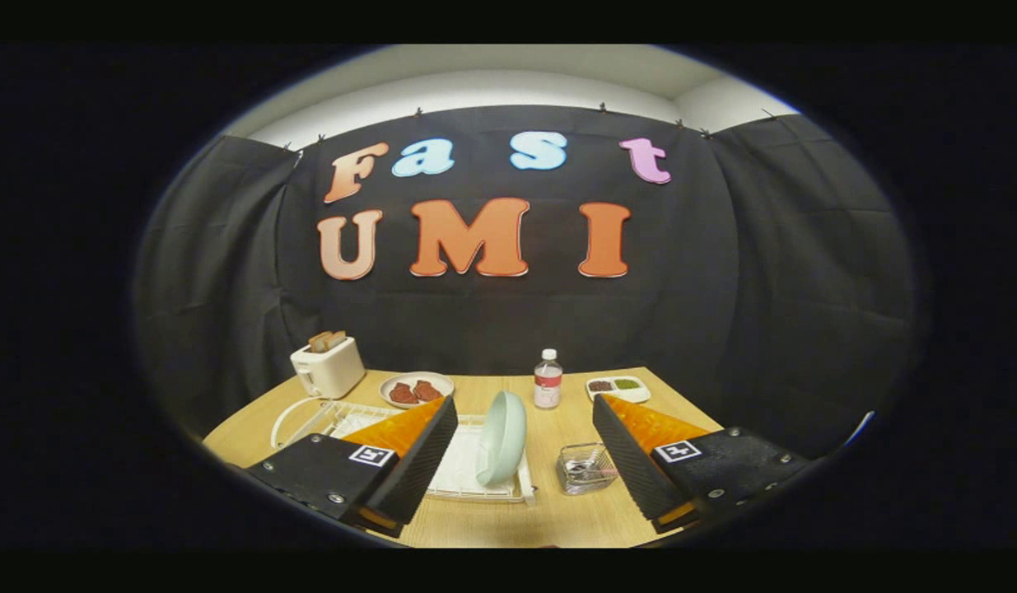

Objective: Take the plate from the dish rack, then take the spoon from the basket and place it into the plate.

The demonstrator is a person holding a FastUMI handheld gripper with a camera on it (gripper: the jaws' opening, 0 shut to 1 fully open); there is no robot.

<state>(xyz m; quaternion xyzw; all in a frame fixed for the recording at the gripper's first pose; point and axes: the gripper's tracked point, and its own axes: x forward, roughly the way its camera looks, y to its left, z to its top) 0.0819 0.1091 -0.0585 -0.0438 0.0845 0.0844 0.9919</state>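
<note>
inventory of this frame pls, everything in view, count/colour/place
plate: 1, pale green, standing on edge in the dish rack, between the fingers
dish rack: 1, white wire, on the table, partly behind the left finger
basket: 1, clear, small, beside the rack, just inside the right finger; contents too small to tell
toaster: 1, cream, far left of the table, bread slices in its slots
dish: 1, white, round, beyond the rack, brown-red pieces on it
bottle: 1, clear with white cap, upright, far middle of the table
tray: 1, white, divided, right of the bottle, dark and green fillings
table: 1, light wood
gripper: 1, fingers wide apart, holding nothing
</note>
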